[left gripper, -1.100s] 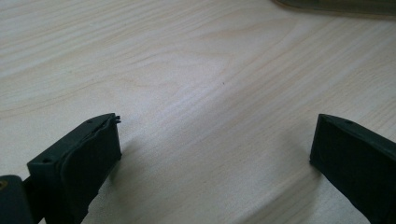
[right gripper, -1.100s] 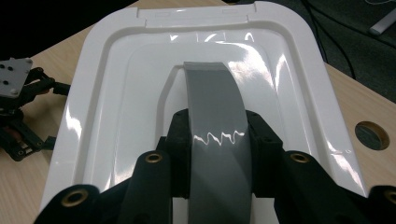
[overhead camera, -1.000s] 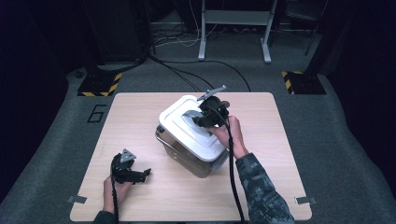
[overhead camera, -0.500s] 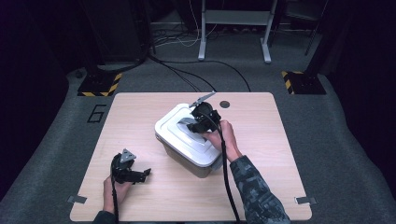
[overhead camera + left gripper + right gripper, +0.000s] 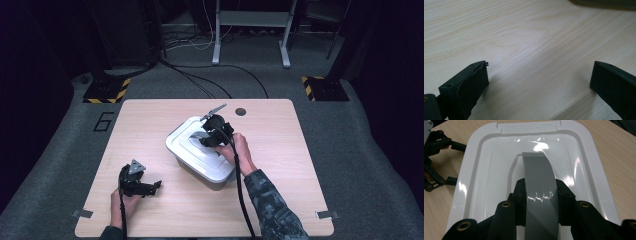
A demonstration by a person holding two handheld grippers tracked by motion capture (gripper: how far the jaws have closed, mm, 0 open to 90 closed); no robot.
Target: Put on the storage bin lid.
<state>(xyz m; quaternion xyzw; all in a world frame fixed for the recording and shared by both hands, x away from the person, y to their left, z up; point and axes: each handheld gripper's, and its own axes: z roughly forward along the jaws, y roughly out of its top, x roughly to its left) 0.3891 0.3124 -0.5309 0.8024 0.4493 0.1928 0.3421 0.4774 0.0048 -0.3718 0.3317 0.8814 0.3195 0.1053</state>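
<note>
A grey storage box with a glossy white lid stands slantwise in the middle of the wooden table. My right gripper reaches over the lid from the right. In the right gripper view its jaws are shut on the lid's arched grey handle, one pad on each side of the strap. The lid looks seated on the box. My left gripper rests near the table's front left, pointing right. Its jaws stand wide open over bare wood, with nothing between them.
A small dark round hole sits near the table's far edge. Beyond the table are floor cables, two yellow-and-black striped feet and a metal frame. Open wood lies right of the box and between box and left gripper.
My right gripper has come down and a little to the left with the lid, which now sits lower and flatter on the box. The left gripper has not moved.
</note>
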